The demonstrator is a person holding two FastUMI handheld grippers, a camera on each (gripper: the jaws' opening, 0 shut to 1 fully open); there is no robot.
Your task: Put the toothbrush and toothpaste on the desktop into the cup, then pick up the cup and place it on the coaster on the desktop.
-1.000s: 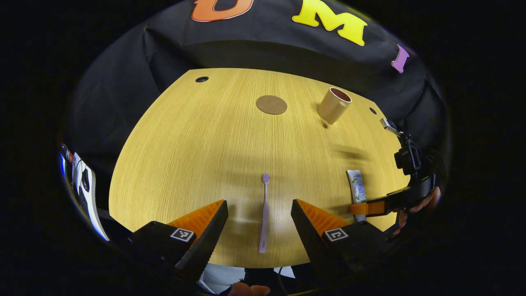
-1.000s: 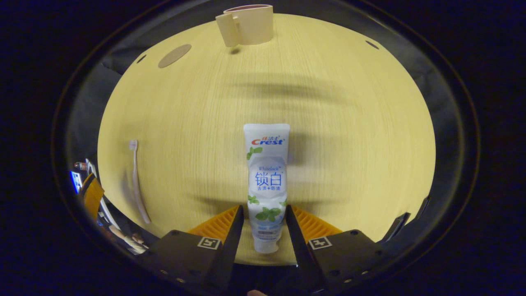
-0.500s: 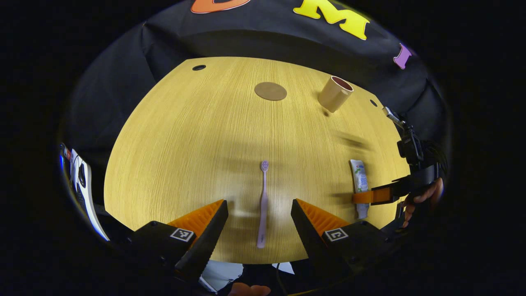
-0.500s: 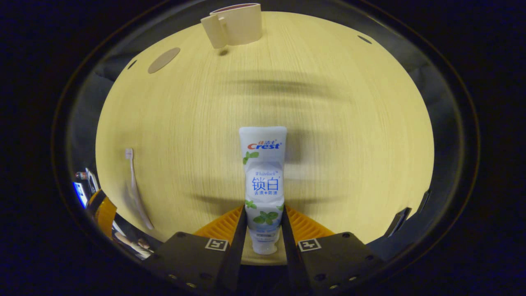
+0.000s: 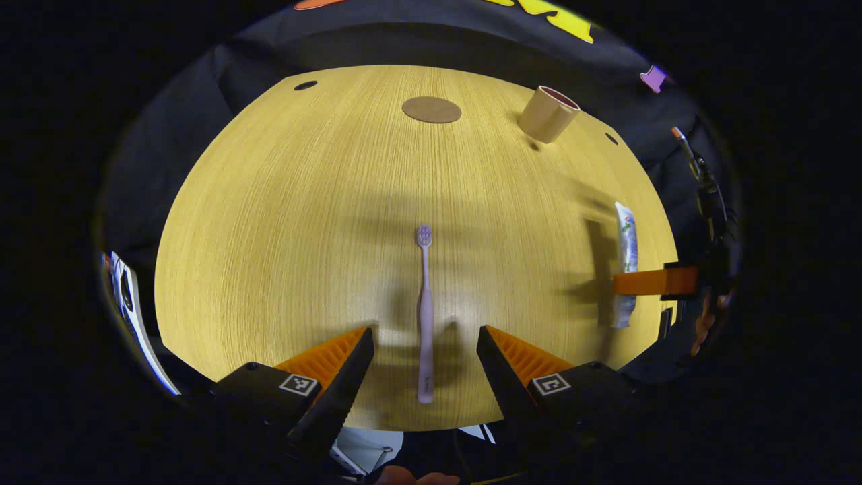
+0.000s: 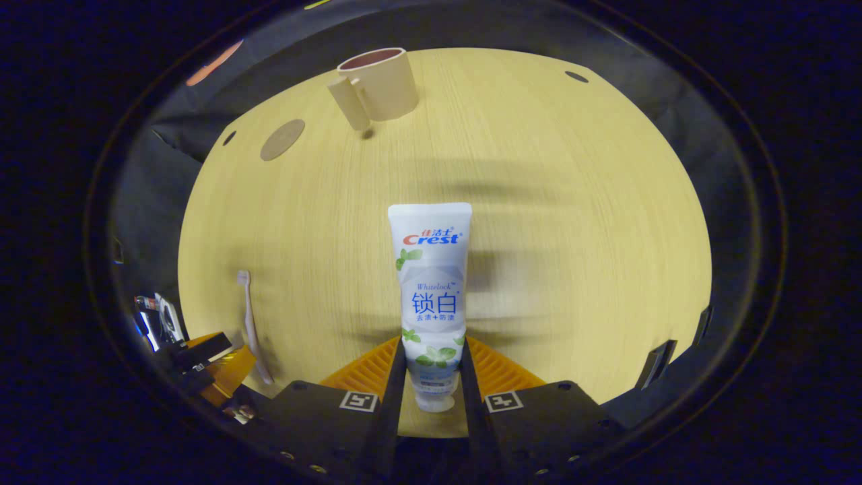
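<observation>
Toothpaste [image 6: 432, 289] tube: "Crest" logo, "Whitelock" below, then big Chinese chars "锁白".

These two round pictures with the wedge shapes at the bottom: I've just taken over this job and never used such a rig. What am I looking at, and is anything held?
Each picture comes from a camera riding on a hand-held two-finger gripper, looking along its own fingers. In the left gripper view, the left gripper hangs open over the yellow wooden desktop, its fingers either side of the pale pink toothbrush lying flat there. At the far edge are the round brown coaster and, right of it, the beige cup with a handle, empty as far as I can see. In the right gripper view, the right gripper is shut on the cap end of the white toothpaste tube, which appears lifted off the desktop. That same gripper shows at the right edge of the left gripper view.
</observation>
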